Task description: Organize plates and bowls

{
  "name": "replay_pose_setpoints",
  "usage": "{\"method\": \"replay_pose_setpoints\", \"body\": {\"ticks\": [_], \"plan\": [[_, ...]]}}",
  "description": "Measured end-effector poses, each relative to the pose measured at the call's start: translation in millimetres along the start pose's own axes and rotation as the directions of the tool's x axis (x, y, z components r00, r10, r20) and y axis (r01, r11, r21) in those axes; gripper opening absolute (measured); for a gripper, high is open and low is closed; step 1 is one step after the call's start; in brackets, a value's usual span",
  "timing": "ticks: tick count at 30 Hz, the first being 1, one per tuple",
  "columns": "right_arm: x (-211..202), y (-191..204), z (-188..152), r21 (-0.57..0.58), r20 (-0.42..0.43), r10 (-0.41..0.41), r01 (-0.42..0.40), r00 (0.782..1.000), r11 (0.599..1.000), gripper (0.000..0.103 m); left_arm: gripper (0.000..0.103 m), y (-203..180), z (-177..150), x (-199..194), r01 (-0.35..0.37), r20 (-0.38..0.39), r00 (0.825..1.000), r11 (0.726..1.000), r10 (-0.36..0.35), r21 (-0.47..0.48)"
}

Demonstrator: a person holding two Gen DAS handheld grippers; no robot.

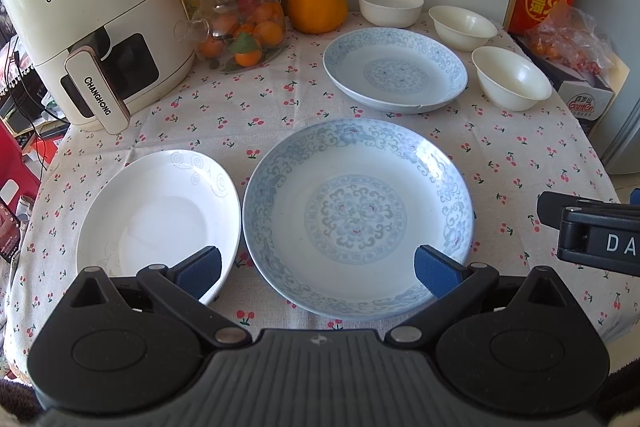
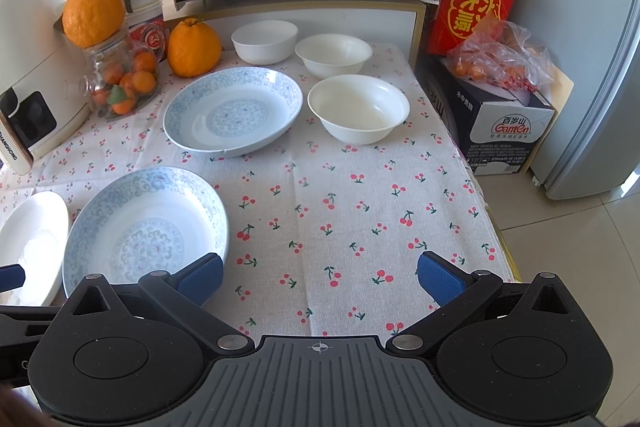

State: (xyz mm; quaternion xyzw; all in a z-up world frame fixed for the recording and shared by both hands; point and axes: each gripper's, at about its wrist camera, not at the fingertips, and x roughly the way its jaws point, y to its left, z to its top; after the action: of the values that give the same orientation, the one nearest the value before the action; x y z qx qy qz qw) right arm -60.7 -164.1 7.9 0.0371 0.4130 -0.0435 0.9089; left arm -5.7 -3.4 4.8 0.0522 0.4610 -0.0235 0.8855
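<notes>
- Far left, near edge: the white plate (image 1: 160, 215) lies unstacked.
- Our left gripper (image 1: 318, 271) hangs wide and empty over the near blue plate (image 1: 358, 215).
- Our right gripper (image 2: 320, 277) is wide, empty.
- Far right: three bowls (image 2: 358, 113) wait; stacking seems unstarted, so we next need a rim grip.

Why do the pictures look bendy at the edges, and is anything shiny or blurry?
Both views are fisheye, so edges curve: in the right wrist view the fridge bows, and corners go dark. In the left wrist view, daylight glares off the white plate and the near blue plate. Nothing is really blurry; shadows are soft.
</notes>
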Motion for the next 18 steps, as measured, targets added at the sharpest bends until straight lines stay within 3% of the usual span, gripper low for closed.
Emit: {"method": "replay_pose_setpoints", "body": {"ticks": [11, 18], "plan": [[2, 1, -1, 0.002, -0.002, 0.005, -0.005, 1.0, 1.0, 0.103, 0.103, -1, 1, 1, -0.011, 0.008, 1.0, 0.999, 0.011, 0.03], [4, -1, 18, 0.013, -0.039, 0.04, -0.039, 0.998, 0.999, 0.103, 0.103, 7, 22, 3, 0.005, 0.012, 1.0, 0.998, -0.006, 0.062]]}}
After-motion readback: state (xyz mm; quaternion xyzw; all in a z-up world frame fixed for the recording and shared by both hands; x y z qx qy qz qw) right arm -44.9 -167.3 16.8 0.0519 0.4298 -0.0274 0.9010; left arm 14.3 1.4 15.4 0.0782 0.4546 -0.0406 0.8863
